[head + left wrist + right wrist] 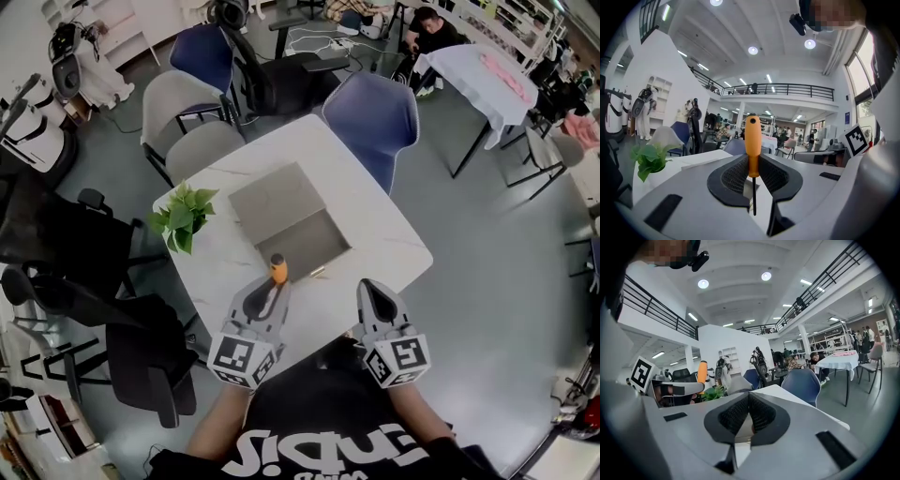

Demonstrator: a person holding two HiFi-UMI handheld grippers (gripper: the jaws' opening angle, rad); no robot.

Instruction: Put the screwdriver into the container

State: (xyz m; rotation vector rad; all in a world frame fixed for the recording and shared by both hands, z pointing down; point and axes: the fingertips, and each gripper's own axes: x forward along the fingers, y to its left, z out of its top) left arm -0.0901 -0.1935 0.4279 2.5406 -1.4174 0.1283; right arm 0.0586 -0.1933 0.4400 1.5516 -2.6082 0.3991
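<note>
Holding the orange-handled screwdriver (752, 140) in your left tongs (753, 161), you have the two black ribbed pads pressed against the lower end of its handle. The rounded top of the handle stands up past the tips, and the thin dark shaft runs back between the jaws toward your hand. In the head view the screwdriver (277, 269) sits in the left tongs (272, 281) over the white marble-look worktop (375, 225), its handle end just at the near edge of the shallow grey square container (309, 246) and not inside it.

Your right tongs (748, 401) are drawn narrow, pads meeting at the tips with nothing between them. In the head view the right tongs (370, 291) hang over the near edge of the worktop, well apart from the left pair and to the right of the container.

On the worktop's left corner stands a small leafy green potted plant (183, 217). At the far side, a blue shell chair (375, 117) is pulled up to the worktop.
</note>
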